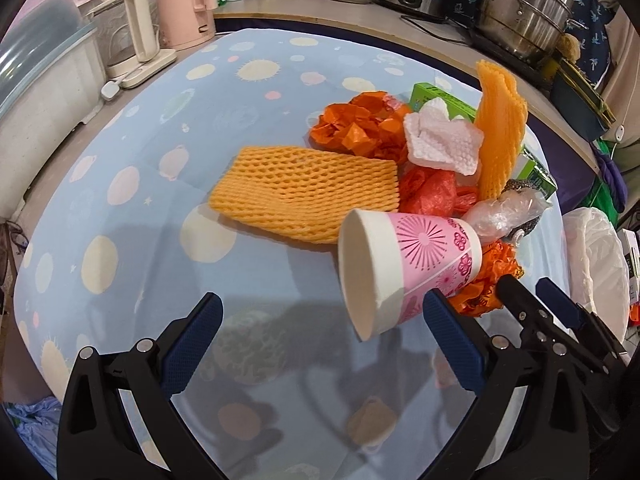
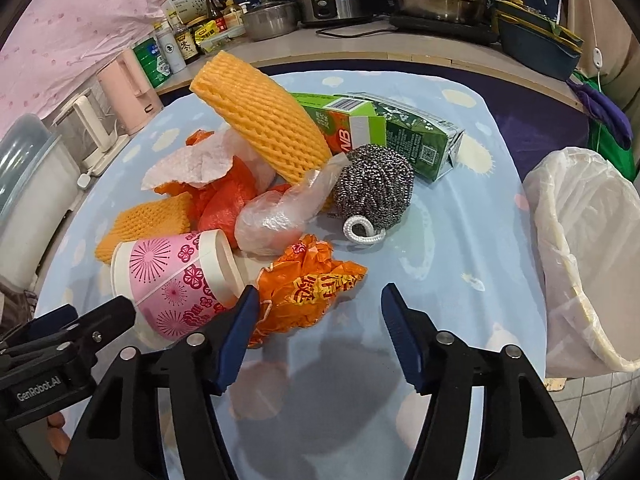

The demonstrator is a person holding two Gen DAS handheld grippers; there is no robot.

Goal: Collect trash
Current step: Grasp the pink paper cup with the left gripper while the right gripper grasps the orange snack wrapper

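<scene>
The left hand-held gripper (image 1: pixel 322 322) is standing wide open at the bottom of the left wrist view, holding nothing; its right pad is sitting just beside the pink paper cup (image 1: pixel 404 268), and whether it is touching I cannot tell. The cup is lying on its side at the lower centre of that frame, mouth facing the camera, on the blue dotted cloth of the bench (image 1: pixel 140 216).

The right hand-held gripper (image 2: pixel 316 312) is standing partly open at the bottom centre of the right wrist view. The crumpled orange wrapper (image 2: pixel 308 284) is lying against its left pad and reaching into the gap, but the right pad is standing clear of it, so nothing is being gripped.

The rest of the trash is piled at the centre of the right wrist view: orange foam netting (image 2: pixel 260 114), a steel scourer (image 2: pixel 374 186), a green carton (image 2: pixel 416 138), a clear plastic bag (image 2: pixel 276 216) and white tissue (image 2: pixel 188 168). The bag-lined bin (image 2: pixel 580 248) is standing at the right edge, beside the bench.
</scene>
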